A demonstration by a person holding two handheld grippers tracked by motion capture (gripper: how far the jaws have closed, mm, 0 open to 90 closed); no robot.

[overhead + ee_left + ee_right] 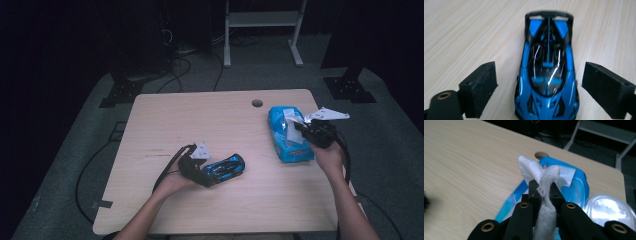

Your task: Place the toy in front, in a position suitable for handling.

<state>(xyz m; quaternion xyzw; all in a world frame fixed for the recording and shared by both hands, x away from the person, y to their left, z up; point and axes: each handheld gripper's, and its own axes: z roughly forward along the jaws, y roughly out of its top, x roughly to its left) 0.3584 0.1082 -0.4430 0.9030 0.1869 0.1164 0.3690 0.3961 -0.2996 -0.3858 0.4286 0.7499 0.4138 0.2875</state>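
Wet wipe (544, 178) pinched in clenched jaws of right gripper (543, 192), drawn from blue wipe pack (289, 134) at counter (210, 120) right side (likely for cleaning). Left gripper (540, 86) jaws released, straddling blue toy car (547, 72) untouched.

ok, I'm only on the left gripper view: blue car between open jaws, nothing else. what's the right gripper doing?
Observer: The right gripper is shut on a white wipe, pinched between its jaws.
Operator: where's the wipe coming from?
Observer: From a blue wipes pack lying on the far right side of the table.
Operator: and the car relative to that pack?
Observer: In the high view the toy car sits near the middle front of the table, well left of the pack and not touching it.
Operator: left pads touching the car?
Observer: No, the left gripper is open, with bare table showing on both sides of the car.
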